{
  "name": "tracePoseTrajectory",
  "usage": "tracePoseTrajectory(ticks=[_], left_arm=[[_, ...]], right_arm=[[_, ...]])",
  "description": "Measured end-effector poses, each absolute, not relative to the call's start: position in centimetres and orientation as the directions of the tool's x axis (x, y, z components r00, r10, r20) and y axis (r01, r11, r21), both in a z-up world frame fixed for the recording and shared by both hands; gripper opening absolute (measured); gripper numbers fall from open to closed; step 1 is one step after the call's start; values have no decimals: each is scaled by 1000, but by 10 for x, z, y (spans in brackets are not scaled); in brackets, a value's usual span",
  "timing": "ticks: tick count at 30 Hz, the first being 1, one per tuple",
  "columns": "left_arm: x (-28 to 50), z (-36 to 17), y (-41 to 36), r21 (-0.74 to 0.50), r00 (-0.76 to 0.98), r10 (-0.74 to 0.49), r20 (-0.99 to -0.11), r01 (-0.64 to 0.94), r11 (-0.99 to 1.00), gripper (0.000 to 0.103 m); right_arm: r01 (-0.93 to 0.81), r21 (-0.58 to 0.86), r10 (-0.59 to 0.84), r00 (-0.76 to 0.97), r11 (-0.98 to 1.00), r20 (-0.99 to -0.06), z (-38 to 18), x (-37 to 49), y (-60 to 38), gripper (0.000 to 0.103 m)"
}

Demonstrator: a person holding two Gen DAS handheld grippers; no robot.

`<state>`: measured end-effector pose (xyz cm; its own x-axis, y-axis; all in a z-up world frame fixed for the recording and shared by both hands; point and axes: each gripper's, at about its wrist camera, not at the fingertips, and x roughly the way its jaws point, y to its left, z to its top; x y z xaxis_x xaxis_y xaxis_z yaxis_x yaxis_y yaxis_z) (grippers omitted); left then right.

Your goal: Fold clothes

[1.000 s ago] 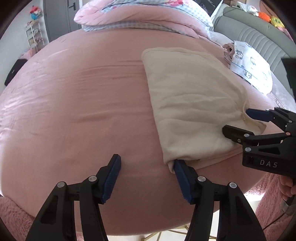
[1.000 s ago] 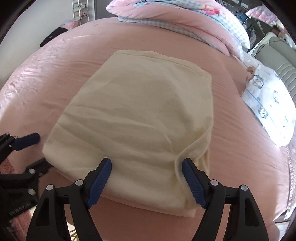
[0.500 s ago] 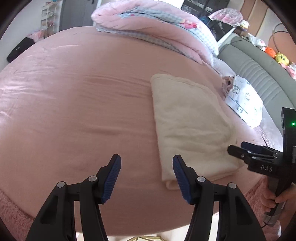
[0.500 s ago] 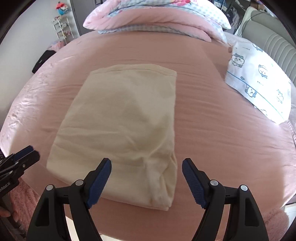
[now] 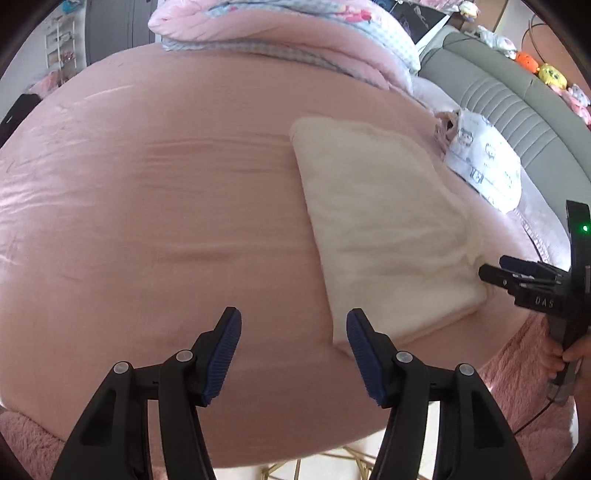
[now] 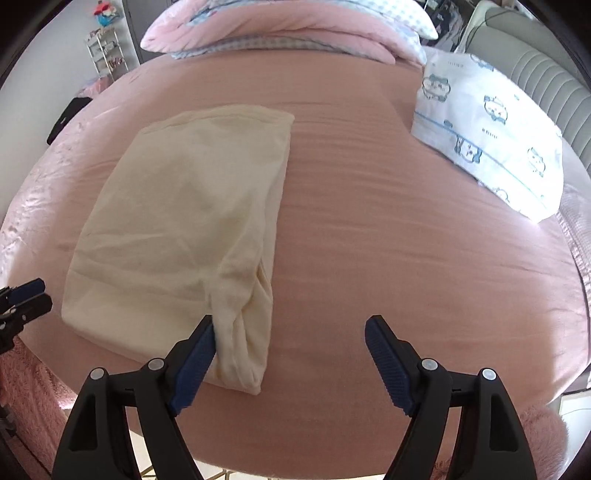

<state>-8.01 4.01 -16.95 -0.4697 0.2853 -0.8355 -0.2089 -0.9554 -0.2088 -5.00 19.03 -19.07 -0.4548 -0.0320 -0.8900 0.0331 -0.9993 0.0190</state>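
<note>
One cream garment (image 6: 184,229) lies on the pink bed (image 6: 369,240), already folded into a compact rectangle, its thicker bunched end toward you near the bed's front edge; judged from this, the folding of this piece looks finished or lacks at most one last fold. Your left tool (image 5: 293,354) hangs over bare sheet just left of the garment's near corner, jaws apart and holding nothing; your right tool (image 6: 290,363) stands wide open, its left pad (image 6: 195,363) at the bunched end, perhaps brushing it, though contact cannot be settled from this view; nothing is gripped. Count: one garment; two tools; one white printed pack (image 6: 491,136) well apart at the right; one heaped pink quilt (image 6: 288,27) at the far end; no further clothes to fold are visible.
</note>
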Motion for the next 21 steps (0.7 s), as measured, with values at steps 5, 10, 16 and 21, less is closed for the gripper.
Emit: tracePoseTrajectory(ticks=[5, 10, 16, 21], left_arm=[[-73, -193, 53, -119, -372, 213, -903, -259, -958, 58], [-43, -191, 44, -209, -364, 300, -882, -268, -940, 58], [-62, -193, 60, -224, -413, 313, -855, -250, -942, 57], [-58, -201, 74, -176, -484, 262, -835, -216, -960, 57]], right_arm=[[48, -47, 24, -396, -998, -918, -212, -66, 187, 80], [-4, 43, -37, -435, -999, -900, -196, -50, 201, 80], [243, 85, -190, -452, -966, -871, -175, -40, 116, 80], [275, -10, -136, -505, -961, -852, -173, -47, 64, 80]])
